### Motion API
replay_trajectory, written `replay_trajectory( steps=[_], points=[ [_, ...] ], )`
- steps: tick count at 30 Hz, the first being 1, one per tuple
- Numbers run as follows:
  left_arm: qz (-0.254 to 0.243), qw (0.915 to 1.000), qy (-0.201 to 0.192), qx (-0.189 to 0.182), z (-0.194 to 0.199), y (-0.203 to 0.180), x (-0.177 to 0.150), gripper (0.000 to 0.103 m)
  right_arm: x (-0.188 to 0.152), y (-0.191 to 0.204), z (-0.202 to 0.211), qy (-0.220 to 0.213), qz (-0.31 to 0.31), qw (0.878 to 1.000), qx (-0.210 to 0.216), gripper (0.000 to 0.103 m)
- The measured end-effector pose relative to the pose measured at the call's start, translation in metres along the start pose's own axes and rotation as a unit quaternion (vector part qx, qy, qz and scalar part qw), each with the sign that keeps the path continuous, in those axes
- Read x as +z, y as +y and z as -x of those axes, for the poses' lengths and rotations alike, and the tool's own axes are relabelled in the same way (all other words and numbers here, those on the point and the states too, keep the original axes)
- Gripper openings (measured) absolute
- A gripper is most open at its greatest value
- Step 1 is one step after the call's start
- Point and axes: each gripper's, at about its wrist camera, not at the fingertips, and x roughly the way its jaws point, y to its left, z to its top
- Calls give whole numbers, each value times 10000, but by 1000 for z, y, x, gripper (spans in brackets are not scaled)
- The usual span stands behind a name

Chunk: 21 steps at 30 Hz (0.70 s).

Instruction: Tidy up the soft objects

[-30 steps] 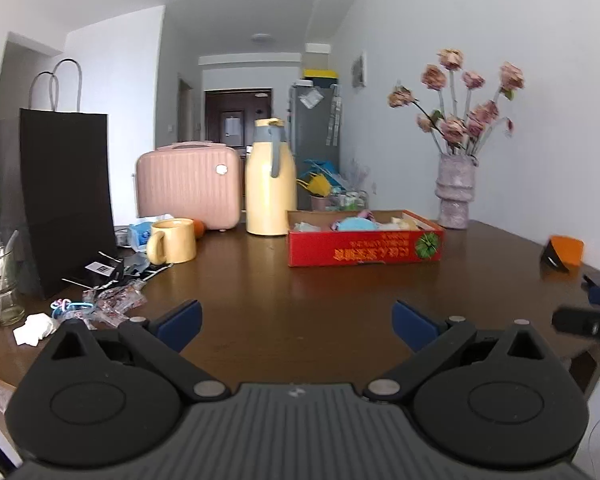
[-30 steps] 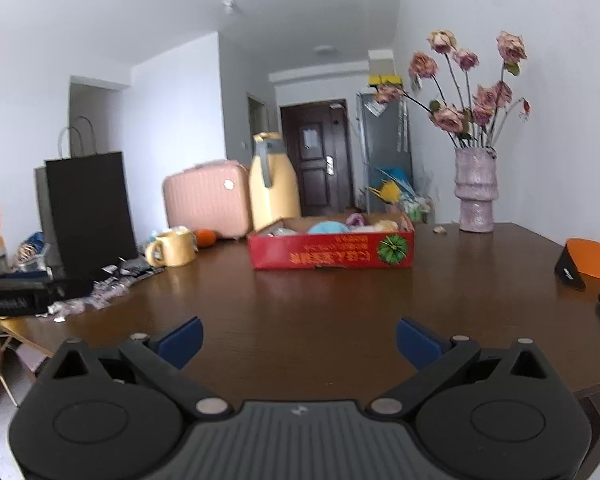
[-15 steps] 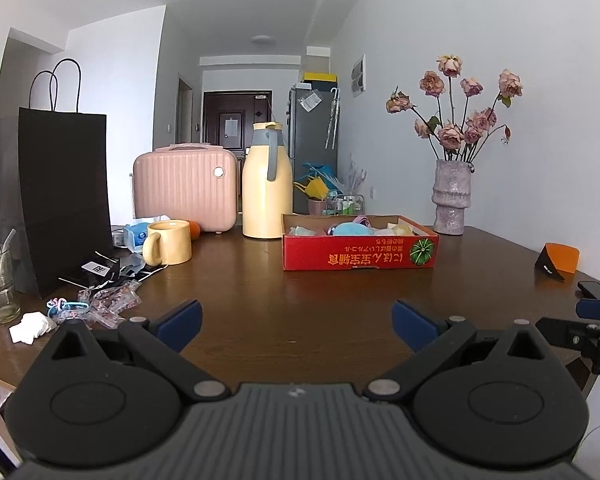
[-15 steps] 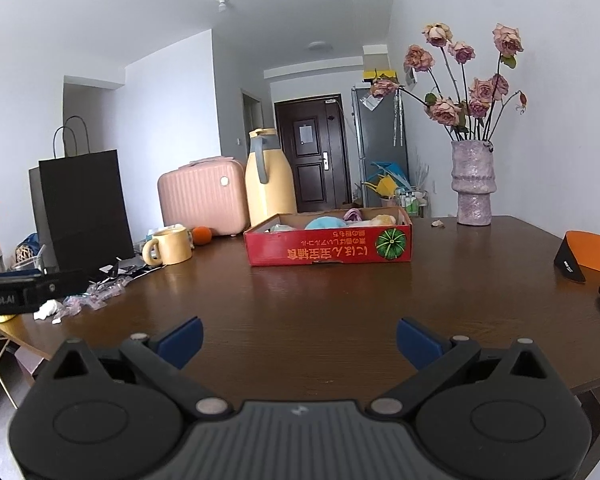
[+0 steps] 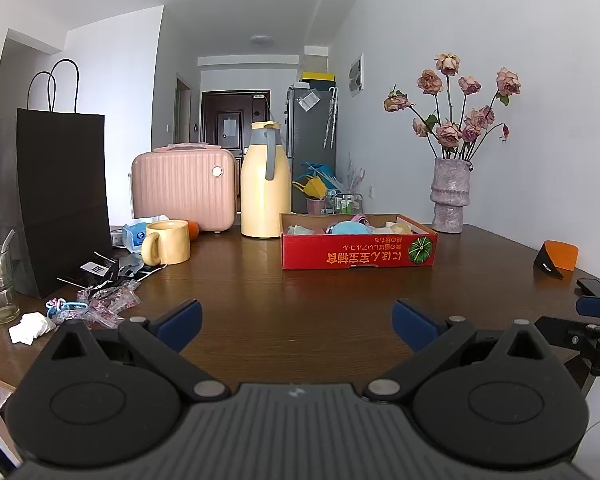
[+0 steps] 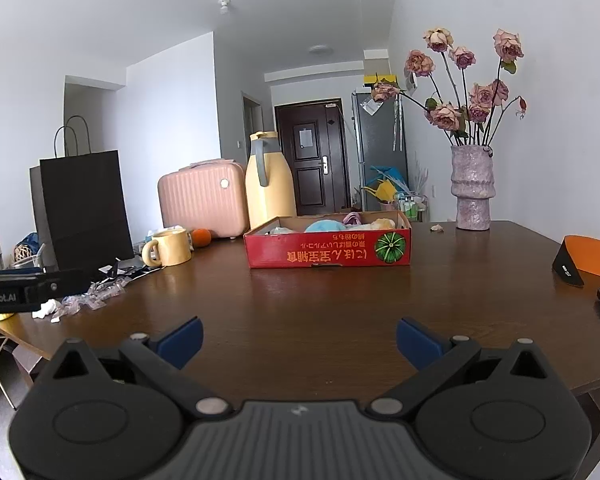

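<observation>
Dark wooden table carries a red box; soft toys lie inside it (light, squashy, probably best pinched mid-body); left gripper and right gripper hang well short of the box, both spread wide, empty.

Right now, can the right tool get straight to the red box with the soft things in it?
Probably yes. The right tool is open and empty, and only bare brown table lies between it and the red box, whose top is open.
</observation>
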Motion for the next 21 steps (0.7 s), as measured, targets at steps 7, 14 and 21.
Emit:
replay_trajectory(
  steps=[7,14,21],
  points=[
    [-4,10000,5,-2,0,0,0,103,0,-2,-1,27,-34,10000,1,103],
    [-11,10000,28,-12,-1,0,-2,103,2,-6,0,-1,-161,9999,35,103],
    [-10,10000,30,-10,-1,0,-2,103,1,-6,-1,-4,-190,9998,21,103]
  ],
)
